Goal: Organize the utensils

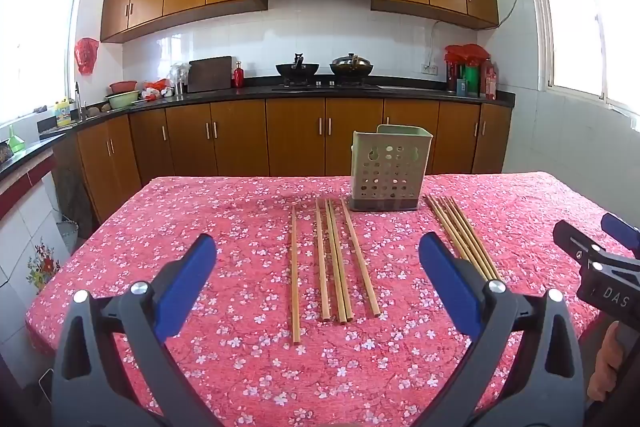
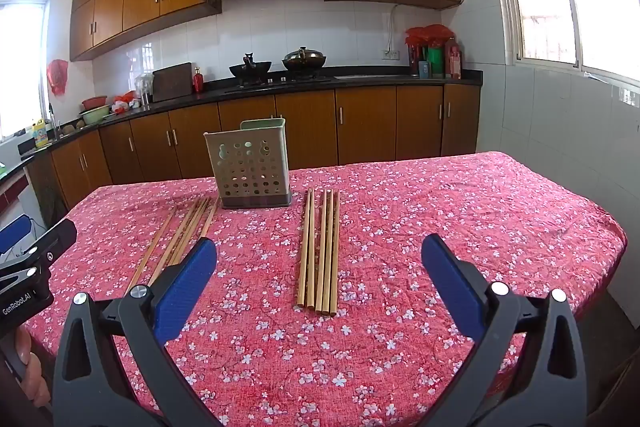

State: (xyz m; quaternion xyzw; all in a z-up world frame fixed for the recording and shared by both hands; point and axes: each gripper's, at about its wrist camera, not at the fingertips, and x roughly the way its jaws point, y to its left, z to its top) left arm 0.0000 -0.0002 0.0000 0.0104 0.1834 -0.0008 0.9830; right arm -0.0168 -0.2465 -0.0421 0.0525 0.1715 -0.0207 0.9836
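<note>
Just chopsticks beyond left tool.

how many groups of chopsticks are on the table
2: a looser group on the tablecloth left of the green holder, and a tight bundle right of it. Both lie flat, untouched.

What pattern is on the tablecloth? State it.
The tablecloth is pinkish red with small white blossoms; the right wrist view shows it best.

L & R gripper fingers wide apart
</note>
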